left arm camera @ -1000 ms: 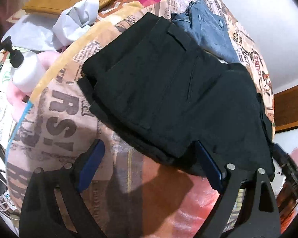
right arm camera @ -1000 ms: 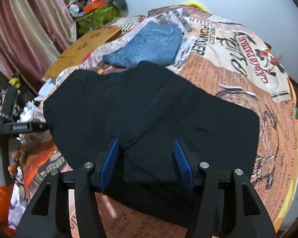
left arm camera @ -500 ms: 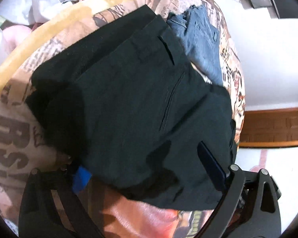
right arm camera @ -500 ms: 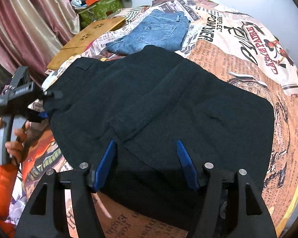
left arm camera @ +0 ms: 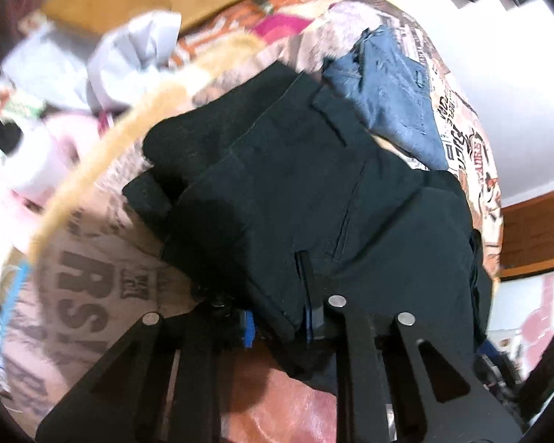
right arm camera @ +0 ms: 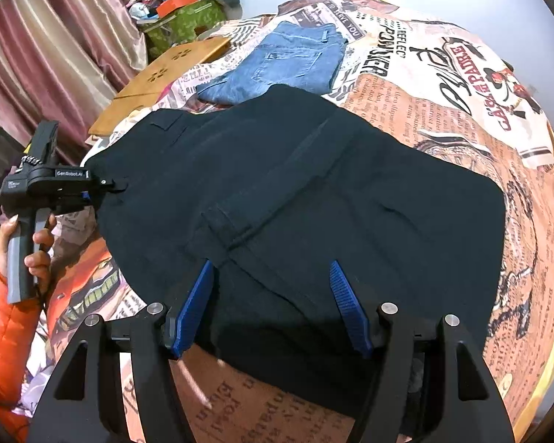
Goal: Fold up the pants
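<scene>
Black pants (right arm camera: pixel 314 199) lie folded on a bed with a newspaper-print cover; they also show in the left wrist view (left arm camera: pixel 314 199). My left gripper (left arm camera: pixel 277 313) is shut on the near edge of the black pants, with folded cloth pinched between its blue pads. In the right wrist view the left gripper (right arm camera: pixel 103 188) grips the pants' left edge. My right gripper (right arm camera: pixel 273 302) is open, its blue pads (right arm camera: pixel 194 306) resting over the pants' near edge with cloth between them.
Folded blue jeans (right arm camera: pixel 288 62) lie beyond the black pants; they also show in the left wrist view (left arm camera: pixel 399 88). A wooden board (right arm camera: pixel 166 77) and a green box (right arm camera: pixel 184 22) sit at the bed's far left. White cloth (left arm camera: pixel 129 62) and a pump bottle (left arm camera: pixel 26 158) lie left.
My left gripper has closed on the pants' edge, having been open around it half a second ago. The right gripper has stayed open over the near edge.
</scene>
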### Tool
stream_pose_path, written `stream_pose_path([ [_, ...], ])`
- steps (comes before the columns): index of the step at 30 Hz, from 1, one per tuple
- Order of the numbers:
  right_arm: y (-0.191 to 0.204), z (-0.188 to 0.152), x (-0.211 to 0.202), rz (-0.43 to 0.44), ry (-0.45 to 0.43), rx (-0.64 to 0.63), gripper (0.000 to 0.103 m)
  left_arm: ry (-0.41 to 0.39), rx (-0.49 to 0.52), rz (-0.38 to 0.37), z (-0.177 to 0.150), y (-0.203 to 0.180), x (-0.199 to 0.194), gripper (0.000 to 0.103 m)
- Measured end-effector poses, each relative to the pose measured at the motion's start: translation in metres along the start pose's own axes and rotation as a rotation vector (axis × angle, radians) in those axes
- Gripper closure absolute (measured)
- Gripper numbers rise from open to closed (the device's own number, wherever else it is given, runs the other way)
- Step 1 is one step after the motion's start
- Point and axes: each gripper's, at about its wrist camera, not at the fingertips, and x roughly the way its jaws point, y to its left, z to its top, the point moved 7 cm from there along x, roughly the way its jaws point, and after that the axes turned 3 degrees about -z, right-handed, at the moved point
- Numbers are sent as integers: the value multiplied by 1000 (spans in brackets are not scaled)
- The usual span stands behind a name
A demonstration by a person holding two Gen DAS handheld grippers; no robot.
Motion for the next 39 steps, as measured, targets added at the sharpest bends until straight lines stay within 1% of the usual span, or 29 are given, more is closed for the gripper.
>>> stream_pose_path([
  [3, -8, -1, -13, 0, -29, 31, 41, -71, 90, 47, 5, -19, -22, 86],
  [5, -14, -2, -22, -3, -48, 49, 41, -112, 134, 55, 12, -38, -33, 86],
  [6, -18, -2, -26, -6, -57, 59, 41, -140, 163, 53, 15, -49, -44, 86],
  [10, -36, -7, -51, -28, -123, 117, 41, -217, 240, 24, 23, -90, -72, 86],
  [13, -51, -14, -66, -46, -161, 163, 41, -256, 303, 4, 27, -124, -84, 86],
  [15, -65, -21, -72, -70, -169, 192, 41, -275, 345, -8, 27, -144, -90, 86],
  [17, -81, -28, -73, -116, -164, 218, 41, -283, 377, -27, 26, -161, -96, 86],
  [21, -111, -41, -69, -207, -144, 225, 41, -297, 457, -69, 21, -209, -101, 86],
  [22, -119, -44, -65, -225, -132, 231, 41, -296, 473, -79, 20, -219, -101, 86],
  [24, -131, -50, -55, -227, -102, 258, 41, -279, 510, -109, 15, -240, -96, 86],
  [27, -138, -62, -36, -177, -47, 303, 41, -221, 546, -156, 8, -272, -78, 86],
  [31, -134, -64, -36, -184, -90, 293, 41, -143, 564, -216, -1, -310, -51, 86],
  [34, -136, -66, -36, -157, -98, 313, 41, -71, 590, -260, -15, -339, -29, 86],
  [35, -136, -67, -36, -148, -101, 316, 41, -48, 610, -270, -23, -351, -21, 86],
  [39, -137, -67, -33, -124, -106, 329, 40, -19, 714, -270, -58, -386, -2, 86],
])
